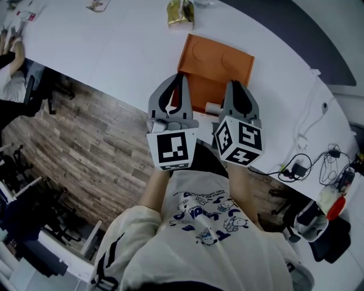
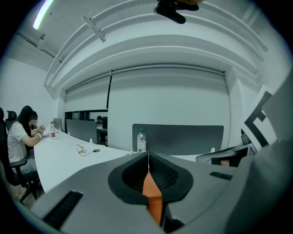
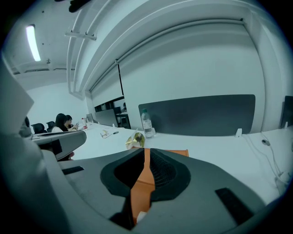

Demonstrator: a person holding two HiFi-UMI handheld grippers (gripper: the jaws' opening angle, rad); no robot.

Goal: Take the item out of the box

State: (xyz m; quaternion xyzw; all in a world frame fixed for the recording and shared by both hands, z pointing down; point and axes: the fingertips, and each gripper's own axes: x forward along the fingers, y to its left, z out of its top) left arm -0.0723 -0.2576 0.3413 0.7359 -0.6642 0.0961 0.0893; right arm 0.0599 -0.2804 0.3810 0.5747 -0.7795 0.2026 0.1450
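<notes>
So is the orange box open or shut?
Open. In the head view the orange box shows its darker inside, and a white item lies in it near the front edge.

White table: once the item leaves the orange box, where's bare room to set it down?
Widest bare patch: white tabletop left of the orange cardboard box and the crinkled gold foil bag. Another lies right of the box, before the tangled black cables, where it gets crowded.

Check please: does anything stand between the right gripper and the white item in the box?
Nothing visible does. The white item lies uncovered in the orange box, just beside the shut right gripper.
</notes>
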